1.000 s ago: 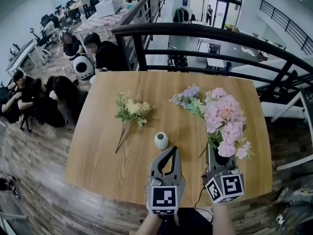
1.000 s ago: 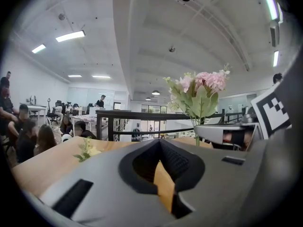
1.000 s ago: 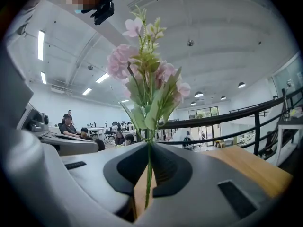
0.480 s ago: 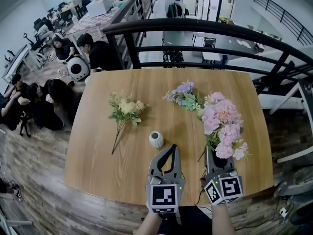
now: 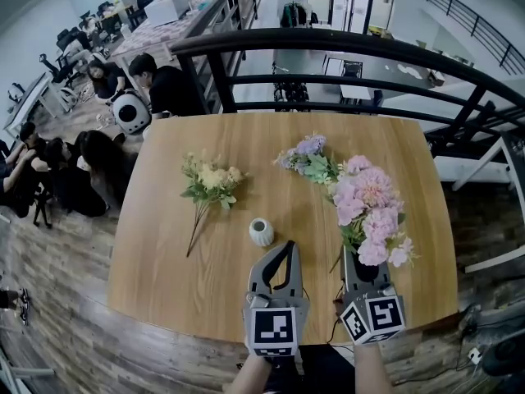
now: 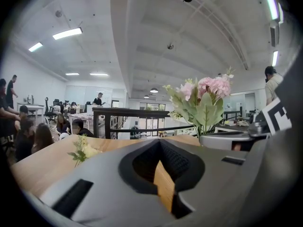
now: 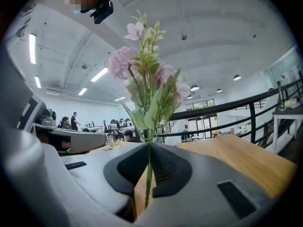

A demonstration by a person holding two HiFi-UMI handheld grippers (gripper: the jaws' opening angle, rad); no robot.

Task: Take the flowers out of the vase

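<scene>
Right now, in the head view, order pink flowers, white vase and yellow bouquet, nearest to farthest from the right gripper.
1. Pink flowers, stem held in the right gripper.
2. White vase, to its left.
3. Yellow bouquet, far left, lying flat.

An open-plan office on two levels: wooden table [image 5: 164, 269] beside a black railing [image 5: 328, 48], desks [image 5: 152, 35] and seated people [image 5: 168, 84] below, far left.

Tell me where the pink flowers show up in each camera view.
Head view: pink flowers right of centre, above the right gripper.
Left gripper view: pink flowers upper right.
Right gripper view: pink flowers top centre, stem between the fingers.
Shared landmark: black railing.
</scene>
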